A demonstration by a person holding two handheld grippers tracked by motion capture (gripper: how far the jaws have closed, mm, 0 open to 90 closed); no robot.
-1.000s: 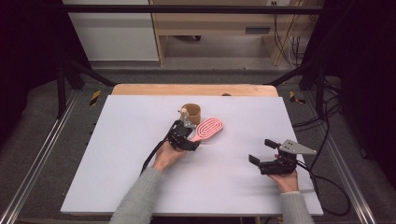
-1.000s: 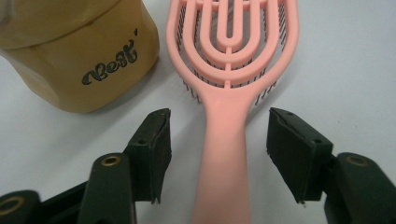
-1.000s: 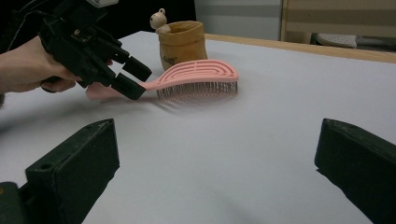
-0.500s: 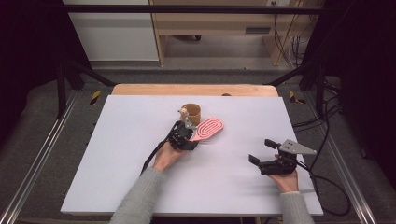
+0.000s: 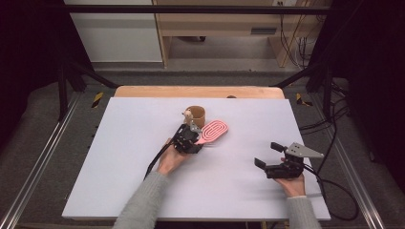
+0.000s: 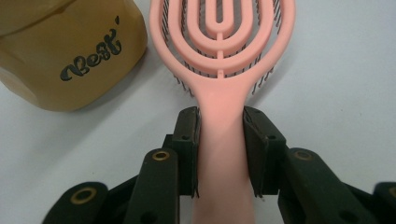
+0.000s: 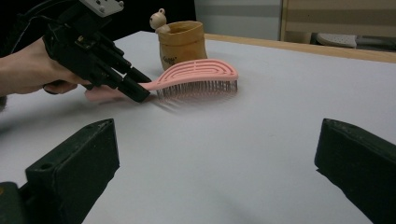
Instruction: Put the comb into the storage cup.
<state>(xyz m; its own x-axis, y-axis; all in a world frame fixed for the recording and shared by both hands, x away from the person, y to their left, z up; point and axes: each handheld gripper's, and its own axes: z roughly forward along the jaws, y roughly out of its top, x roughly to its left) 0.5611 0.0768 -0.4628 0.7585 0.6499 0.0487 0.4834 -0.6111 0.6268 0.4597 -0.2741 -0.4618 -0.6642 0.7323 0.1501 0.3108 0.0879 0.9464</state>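
Two pads of my left gripper (image 6: 219,154) sit against the handle of the pink hairbrush (image 6: 223,70); my jaws have just been closing, and now they clamp the handle from both sides, just below where it widens into the vented head. Taking the tan cup (image 5: 195,116) as the landmark, the hairbrush lies on the white table (image 5: 119,157) just beside it, head nearest the cup, handle running away from it toward my left hand (image 5: 169,160). In the left gripper view the cup bears the word "Best" in dark script. A small figure perches on its rim. My right gripper (image 5: 278,162) is well apart from the cup, near the table's front right corner, jaws spread wide with nothing between them.
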